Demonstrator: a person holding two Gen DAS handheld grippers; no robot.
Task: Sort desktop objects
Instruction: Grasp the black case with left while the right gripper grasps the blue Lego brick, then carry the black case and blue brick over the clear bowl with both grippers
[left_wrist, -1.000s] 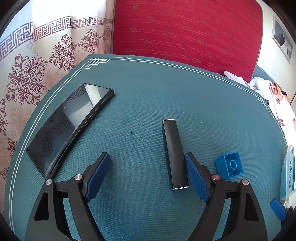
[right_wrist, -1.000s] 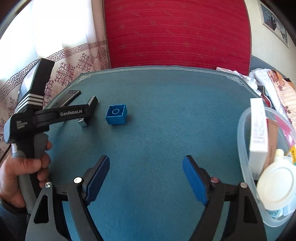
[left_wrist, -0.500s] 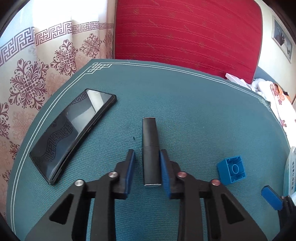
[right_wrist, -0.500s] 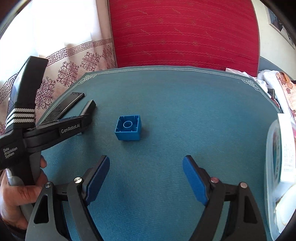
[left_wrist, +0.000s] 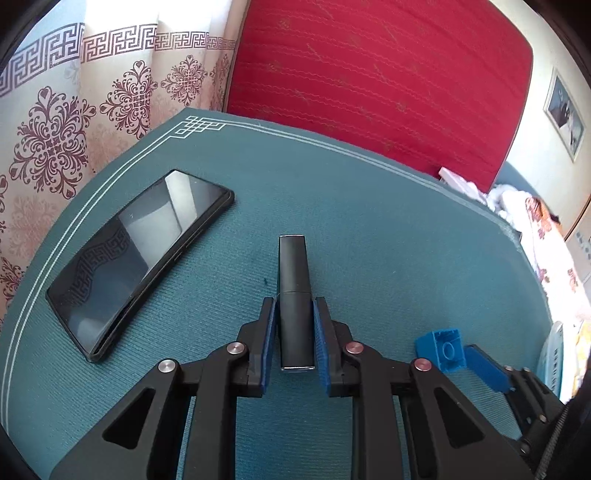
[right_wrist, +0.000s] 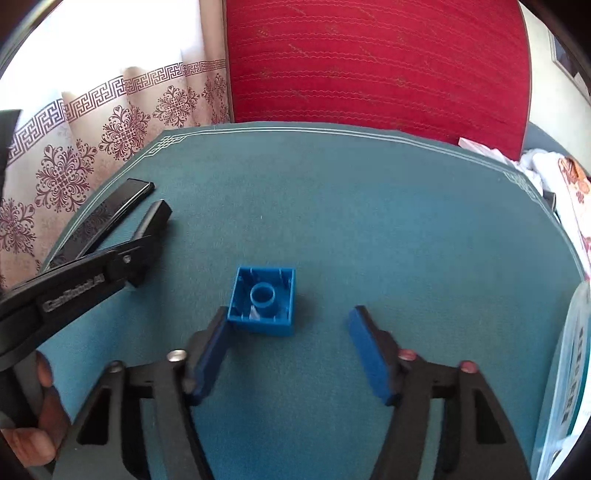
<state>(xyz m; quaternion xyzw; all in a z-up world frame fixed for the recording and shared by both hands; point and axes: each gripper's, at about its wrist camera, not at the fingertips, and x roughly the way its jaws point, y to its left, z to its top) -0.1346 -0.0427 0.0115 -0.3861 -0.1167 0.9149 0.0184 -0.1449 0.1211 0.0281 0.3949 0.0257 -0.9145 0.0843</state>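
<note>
Lipstick tube (left_wrist: 294, 306) sits clamped in left tongs (left_wrist: 294, 345); brick (right_wrist: 263, 300) touches closing, unclenched right tongs (right_wrist: 291, 350).

Red chair back (left_wrist: 376, 85), patterned curtain (left_wrist: 74, 122), possibly framed picture (left_wrist: 565, 110).

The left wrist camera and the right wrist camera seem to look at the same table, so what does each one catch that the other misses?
Only the left wrist view shows the left gripper from behind, jaws shut on the black tube, and the whole phone lying flat.

Only the right wrist view shows the right gripper from behind, its jaws just closing around the blue brick with the right pad clear of it, and a hand at the left edge.

Both show the tube, phone, brick, teal mat and red cushion.
</note>
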